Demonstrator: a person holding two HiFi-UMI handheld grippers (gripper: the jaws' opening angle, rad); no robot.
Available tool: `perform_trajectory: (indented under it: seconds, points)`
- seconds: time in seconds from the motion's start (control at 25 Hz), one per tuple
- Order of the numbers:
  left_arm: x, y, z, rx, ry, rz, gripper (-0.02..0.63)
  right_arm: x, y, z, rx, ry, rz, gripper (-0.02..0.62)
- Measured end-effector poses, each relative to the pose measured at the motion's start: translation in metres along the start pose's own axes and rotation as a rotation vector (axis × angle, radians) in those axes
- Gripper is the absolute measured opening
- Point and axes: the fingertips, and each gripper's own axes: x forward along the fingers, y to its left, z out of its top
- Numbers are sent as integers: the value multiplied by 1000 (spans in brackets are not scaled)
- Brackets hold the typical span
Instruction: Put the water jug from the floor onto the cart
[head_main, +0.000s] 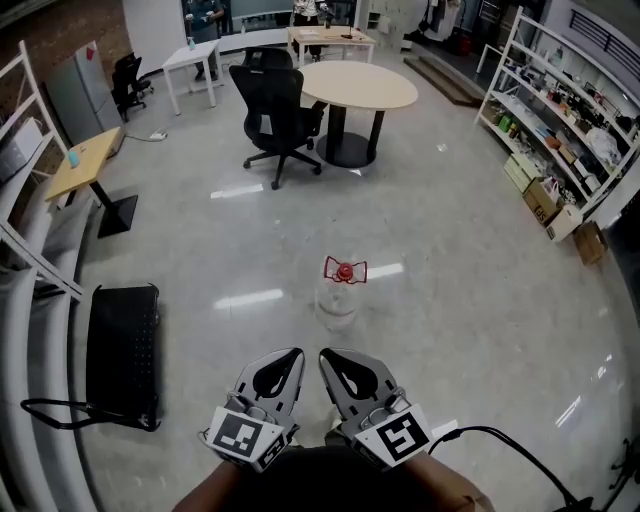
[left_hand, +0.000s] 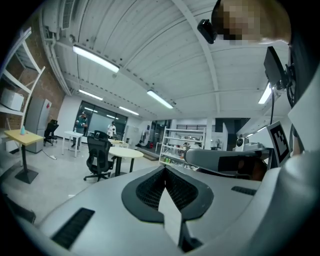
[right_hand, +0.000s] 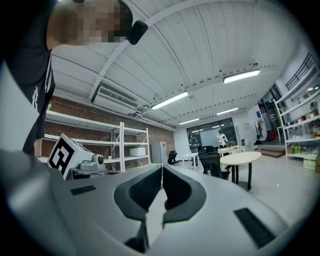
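Open floor up to water jug; cart well left

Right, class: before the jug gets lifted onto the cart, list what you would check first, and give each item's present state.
1. Water jug upright on the floor, red cap on: ok.
2. Floor between the grippers and the jug free of obstacles: ok.
3. Left hand-held gripper open for a grasp: not ok, jaws shut, empty.
4. Right hand-held gripper open for a grasp: not ok, jaws shut, empty.
5. Deck of the black cart bare: ok.
6. How full the jug is: cannot tell.
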Motion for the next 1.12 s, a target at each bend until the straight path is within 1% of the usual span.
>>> perform_trajectory:
  seconds: [0.28,0.4,0.52,0.76,0.88,1.0,1.12]
  points:
    - [39,-8,2,8,15,-7,5,-4,-39,4,-5,-15,-26,3]
    - [60,-11,-1,8,49,11,5,-6,-58,2,-6,-19,-25,3]
    - [86,-23,-3,10,40,-11,5,-11,-84,1,7,-21,-28,3]
    - [137,-40,-21,-5,61,-16,5,-24,-141,-6,42,-19,-46,3]
    - [161,-35,-29,-18,98,-19,5,-23,-167,-6,65,-15,-70,3]
    - [190,-19,-35,-27,144,-3,5,-16,-193,-11,72,-2,-98,3]
    - [230,0,-45,-26,156,-38,5,4,-227,-23,83,10,-132,3]
